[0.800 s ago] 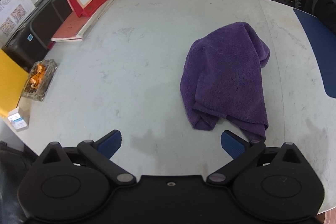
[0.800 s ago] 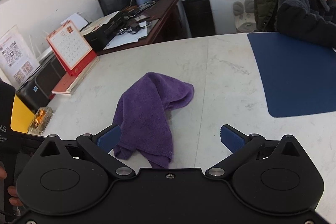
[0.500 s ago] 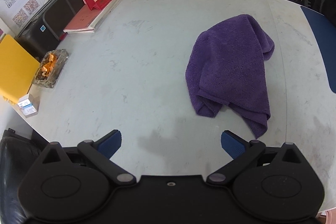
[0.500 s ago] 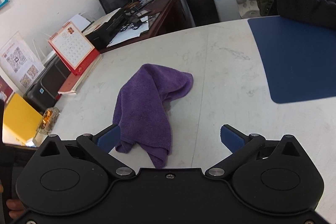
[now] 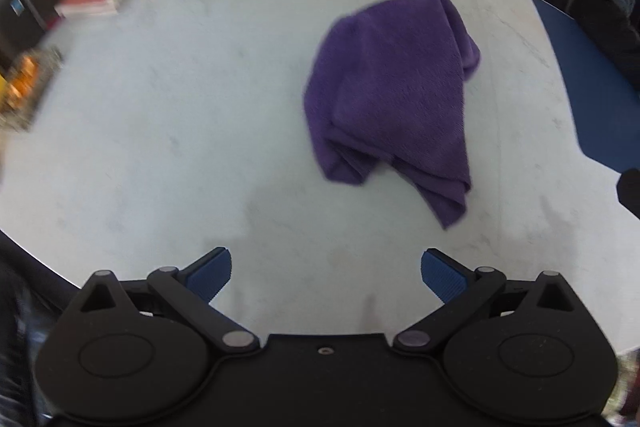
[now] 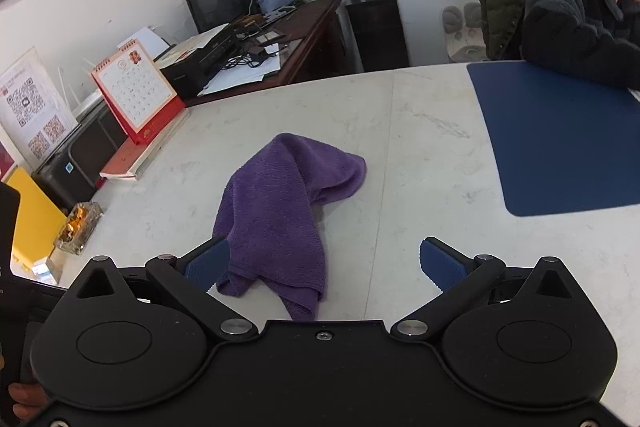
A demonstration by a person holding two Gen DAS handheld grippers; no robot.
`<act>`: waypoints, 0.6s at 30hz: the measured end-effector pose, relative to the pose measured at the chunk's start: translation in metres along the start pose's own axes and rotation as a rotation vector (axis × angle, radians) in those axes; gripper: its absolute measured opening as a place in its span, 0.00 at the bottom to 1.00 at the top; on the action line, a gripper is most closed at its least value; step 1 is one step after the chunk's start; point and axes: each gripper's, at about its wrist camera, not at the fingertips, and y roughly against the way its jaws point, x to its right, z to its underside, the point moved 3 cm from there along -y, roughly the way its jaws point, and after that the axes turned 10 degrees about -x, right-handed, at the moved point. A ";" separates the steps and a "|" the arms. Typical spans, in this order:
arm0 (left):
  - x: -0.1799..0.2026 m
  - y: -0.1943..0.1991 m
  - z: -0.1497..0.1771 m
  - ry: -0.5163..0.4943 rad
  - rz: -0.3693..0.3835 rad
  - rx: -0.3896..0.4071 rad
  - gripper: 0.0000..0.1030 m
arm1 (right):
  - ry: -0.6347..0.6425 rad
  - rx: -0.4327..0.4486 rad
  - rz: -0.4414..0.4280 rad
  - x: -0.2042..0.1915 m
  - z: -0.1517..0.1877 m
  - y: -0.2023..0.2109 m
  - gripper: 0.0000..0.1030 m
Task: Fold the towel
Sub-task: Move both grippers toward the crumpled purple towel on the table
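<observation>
The towel [image 6: 280,215] lies crumpled in a heap on the table [image 6: 420,163], centre of the right view, right of centre in the left view. Both the left gripper [image 5: 326,269] and right gripper [image 6: 324,261] hang above it, fingers wide apart and empty, likely readying to catch 2 corners.

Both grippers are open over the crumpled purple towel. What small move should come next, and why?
Probably lower the right gripper onto the near corner of the purple towel. The towel lies bunched on the white table, not spread flat, and neither gripper holds anything. In the right wrist view that corner sits just ahead, between the wide-open jaws; the left gripper has only bare table ahead of it.
</observation>
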 end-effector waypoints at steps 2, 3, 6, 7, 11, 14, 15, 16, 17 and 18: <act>-0.004 -0.006 -0.003 0.005 0.035 -0.042 0.99 | 0.009 0.009 0.018 -0.008 0.001 0.001 1.00; -0.004 -0.008 -0.003 0.001 0.035 -0.044 0.99 | 0.010 0.014 0.026 -0.011 0.001 0.001 1.00; -0.002 -0.006 -0.002 -0.057 0.003 -0.028 0.99 | -0.015 0.021 0.039 -0.017 0.001 0.001 1.00; 0.001 -0.003 -0.002 -0.086 -0.014 -0.012 0.99 | -0.027 0.027 0.046 -0.018 0.000 0.002 1.00; 0.004 0.006 0.000 -0.154 -0.015 0.023 0.99 | -0.071 0.061 0.069 -0.015 0.000 0.009 1.00; 0.003 0.009 -0.001 -0.177 -0.005 0.056 0.99 | -0.095 0.080 0.084 -0.013 -0.002 0.011 1.00; 0.005 0.012 -0.002 -0.189 -0.011 0.075 0.99 | -0.096 0.084 0.087 -0.013 -0.003 0.012 1.00; 0.006 0.014 -0.002 -0.201 -0.021 0.097 0.99 | -0.095 0.086 0.089 -0.014 -0.004 0.012 1.00; 0.008 0.015 -0.002 -0.210 -0.029 0.113 0.99 | -0.095 0.086 0.091 -0.014 -0.004 0.012 1.00; 0.011 0.016 -0.003 -0.225 -0.036 0.125 0.99 | -0.095 0.087 0.092 -0.014 -0.004 0.012 1.00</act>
